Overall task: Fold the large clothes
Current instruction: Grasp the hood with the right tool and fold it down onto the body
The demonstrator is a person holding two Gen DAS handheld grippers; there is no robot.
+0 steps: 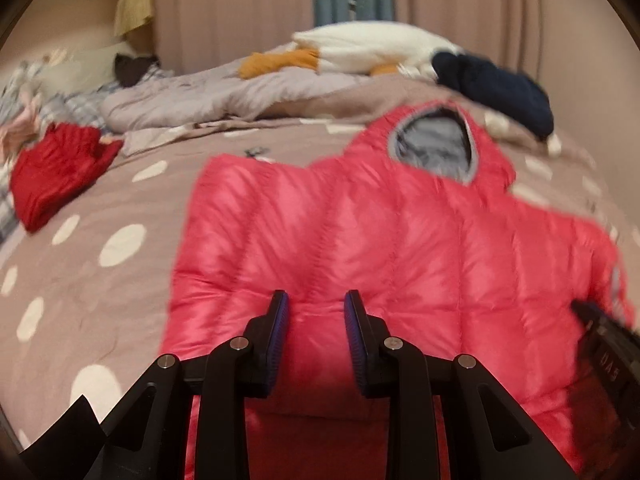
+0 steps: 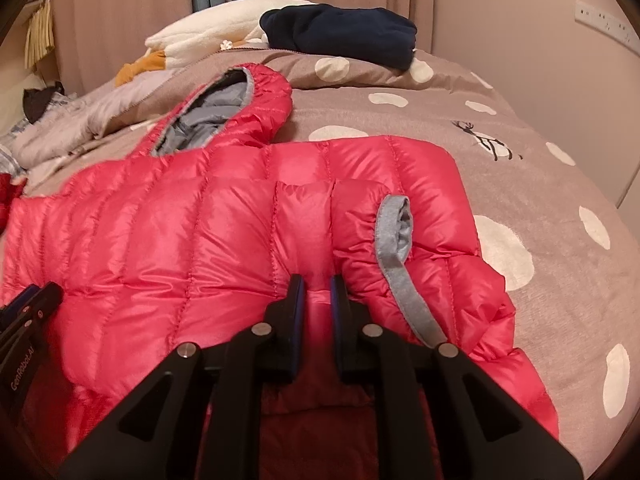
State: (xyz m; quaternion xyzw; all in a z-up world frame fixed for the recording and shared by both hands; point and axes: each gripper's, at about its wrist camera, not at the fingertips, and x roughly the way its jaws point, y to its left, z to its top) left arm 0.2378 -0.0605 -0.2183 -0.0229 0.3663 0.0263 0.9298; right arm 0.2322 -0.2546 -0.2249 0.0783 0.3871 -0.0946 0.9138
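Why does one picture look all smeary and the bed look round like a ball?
Left wrist view: the puffy red hooded down jacket and the brown bedspread with white dots smear from motion blur. Right wrist view: sharper, stitching shows clearly. Both views: the fisheye lens bulges the bed and darkens the corners; warm dim light, soft sheen on the jacket.

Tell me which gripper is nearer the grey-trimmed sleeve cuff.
Right. The right gripper sits just beside the grey-trimmed sleeve cuff on the red puffer jacket; the left gripper is farther along the hem.

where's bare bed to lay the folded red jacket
Bare dotted bedspread lies right of the red jacket, below the navy garment, and between the jacket and the red knit. The far headboard side is crowded.
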